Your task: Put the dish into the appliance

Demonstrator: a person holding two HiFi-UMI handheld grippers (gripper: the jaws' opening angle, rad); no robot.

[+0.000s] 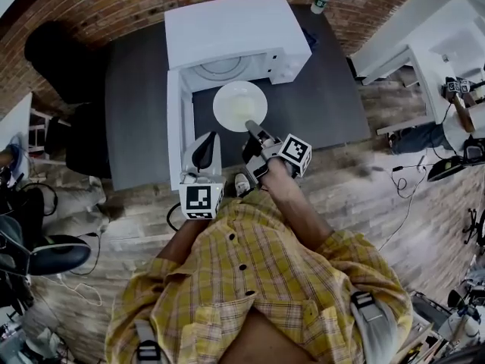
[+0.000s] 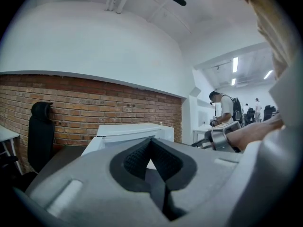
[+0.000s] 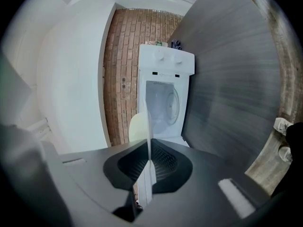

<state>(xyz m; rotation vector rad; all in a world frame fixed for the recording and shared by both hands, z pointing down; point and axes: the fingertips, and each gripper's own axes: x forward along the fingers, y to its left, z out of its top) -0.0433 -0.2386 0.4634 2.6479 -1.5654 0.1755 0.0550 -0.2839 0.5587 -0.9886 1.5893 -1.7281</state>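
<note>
Head view: white plate (image 1: 239,105) was held by its near rim in right gripper (image 1: 252,130), just outside the open microwave (image 1: 235,32); the cavity was mostly hidden by the casing. Left gripper view: left gripper (image 2: 152,148) jaws were seen together, nothing between. Right gripper view: plate was seen edge-on, clamped between the pads, far part blurred.

Yellow plaid shirt (image 1: 258,275), grey shoulder straps (image 1: 369,318).

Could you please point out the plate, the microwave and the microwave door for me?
plate (image 1: 236,101), head view, its centre.
microwave (image 1: 227,29), head view, its top.
microwave door (image 1: 175,127), head view, its upper edge.
</note>
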